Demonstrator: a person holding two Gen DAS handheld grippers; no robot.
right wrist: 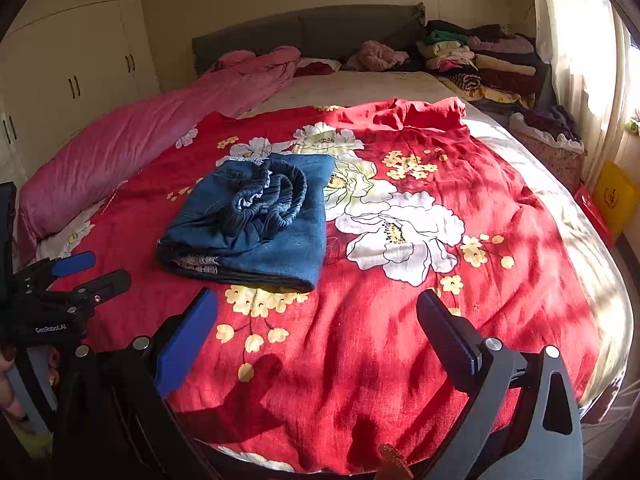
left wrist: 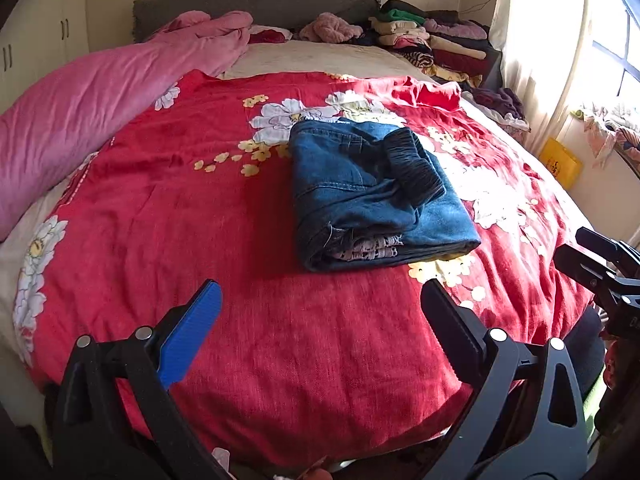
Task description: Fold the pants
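Nearest, the left claw (left wrist: 320, 300) and right claw (right wrist: 316, 308) hover with fingers spread apart and empty above the red floral bedspread (left wrist: 248, 344), beyond which the folded pants (left wrist: 372, 196) lie mid-bed.

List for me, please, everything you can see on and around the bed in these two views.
Pants: one pair, blue denim, folded, lying on the red cover, dark elastic waistband on top.
Red cover: one, red with white and yellow flowers, spread over the bed.
Pink quilt: one, pink, bunched along the far left side of the bed.
Headboard: one, grey, at the far end.
Clothes pile: one stack, mixed colours, beside the headboard at right.
Wardrobe: one, cream, against the left wall.
Yellow bag: one, by the window wall.
Curtain: one, pale, at the window.
Left gripper: jaws apart, empty, short of the pants.
Right gripper: jaws apart, empty, short of the pants.
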